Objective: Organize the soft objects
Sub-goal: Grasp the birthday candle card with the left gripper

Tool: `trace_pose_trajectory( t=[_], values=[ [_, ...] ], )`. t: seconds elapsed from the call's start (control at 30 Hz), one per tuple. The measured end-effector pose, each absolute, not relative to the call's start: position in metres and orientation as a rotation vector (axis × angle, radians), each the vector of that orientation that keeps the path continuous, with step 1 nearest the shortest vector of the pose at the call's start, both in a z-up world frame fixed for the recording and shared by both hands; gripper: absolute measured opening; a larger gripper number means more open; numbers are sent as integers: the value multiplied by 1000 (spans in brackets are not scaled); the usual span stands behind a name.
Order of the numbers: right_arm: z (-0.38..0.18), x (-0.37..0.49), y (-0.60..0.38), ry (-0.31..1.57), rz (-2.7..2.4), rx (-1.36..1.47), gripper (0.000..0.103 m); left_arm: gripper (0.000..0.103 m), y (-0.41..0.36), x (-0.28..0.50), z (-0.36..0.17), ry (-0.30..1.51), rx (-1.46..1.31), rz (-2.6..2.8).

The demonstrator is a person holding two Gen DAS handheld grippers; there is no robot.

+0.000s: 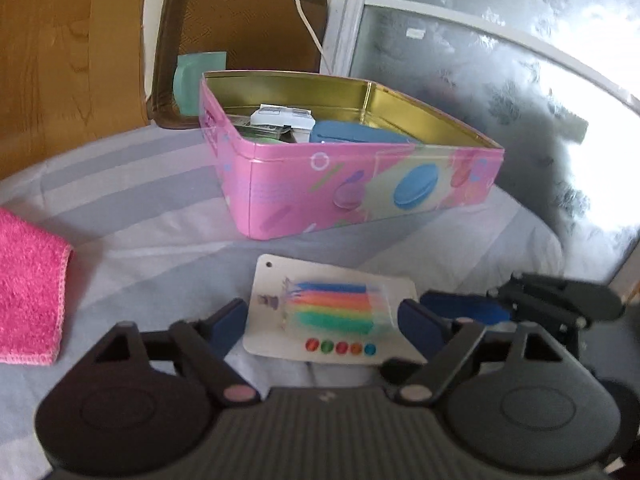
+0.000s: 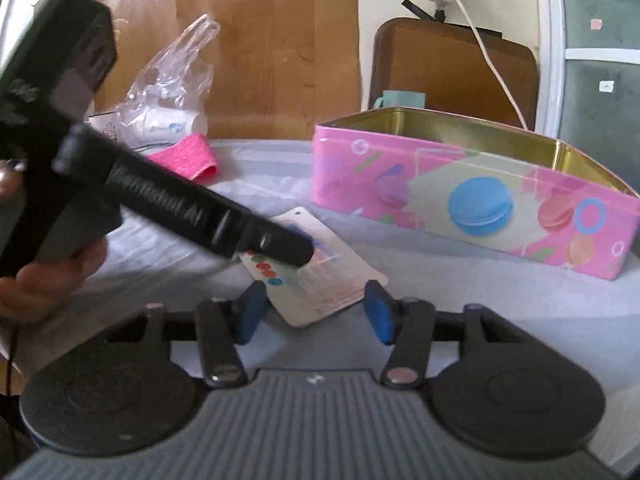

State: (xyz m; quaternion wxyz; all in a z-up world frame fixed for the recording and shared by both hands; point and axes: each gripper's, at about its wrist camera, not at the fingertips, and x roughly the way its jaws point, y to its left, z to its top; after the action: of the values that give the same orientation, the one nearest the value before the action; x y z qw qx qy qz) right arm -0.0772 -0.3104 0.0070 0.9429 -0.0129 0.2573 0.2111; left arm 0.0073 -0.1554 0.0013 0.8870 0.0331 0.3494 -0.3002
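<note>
Pink tin [image 1: 360, 184], largest thing on the cloth-covered table [image 1: 140, 208], stands open at about 12 o'clock from the left gripper [image 1: 320, 316], lid off so things can drop straight in. Inside lie a blue soft piece [image 1: 352, 132] and a white packet [image 1: 282, 117], so sorting looks part done.

Pink towel [image 1: 28, 292], at 9 o'clock in the left wrist view, lies flat on the cloth, well apart from the tin, probably waiting its turn.

Candle card [image 1: 332, 312], a flat pack of coloured candles, lies on the cloth between tin and grippers, near the tin's front wall. It lies flat, so its edges are the only purchase.

Left gripper: jaws wide, blue pads [image 1: 228, 320] on either side of the card, no squeeze apparent; judged to be lining up a grasp. In the right wrist view its tip hangs over the card's middle; contact cannot be told.

Right gripper [image 2: 314, 312]: jaws wide too, holding nothing, with the card's near corner between its pads, at 12 o'clock. Likely there to steady or lift the edge.

Plastic bag [image 2: 176, 76] and a white tube [image 2: 176, 124] sit at 10 o'clock, well apart.
</note>
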Motion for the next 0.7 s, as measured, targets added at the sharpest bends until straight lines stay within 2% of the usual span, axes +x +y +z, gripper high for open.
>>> trace_pose_trajectory(
  t=[0.03,0.07,0.1,0.2,0.47,0.7],
  values=[
    [8,-74,-313,529,432,-20,35,82,-154,7,2,732,49,-629],
    [7,-72,-313,531,434,-9,34,81,-151,6,4,739,13,-630],
    [7,-72,-316,524,449,1,25,80,-147,5,7,747,-23,-635],
    [10,-75,-316,490,390,-19,19,79,-137,1,13,738,-76,-641],
    [7,-74,-319,503,368,18,19,79,-137,0,20,720,-179,-649],
    [3,-74,-328,497,372,74,20,79,-119,18,29,719,-440,-744]
  ],
)
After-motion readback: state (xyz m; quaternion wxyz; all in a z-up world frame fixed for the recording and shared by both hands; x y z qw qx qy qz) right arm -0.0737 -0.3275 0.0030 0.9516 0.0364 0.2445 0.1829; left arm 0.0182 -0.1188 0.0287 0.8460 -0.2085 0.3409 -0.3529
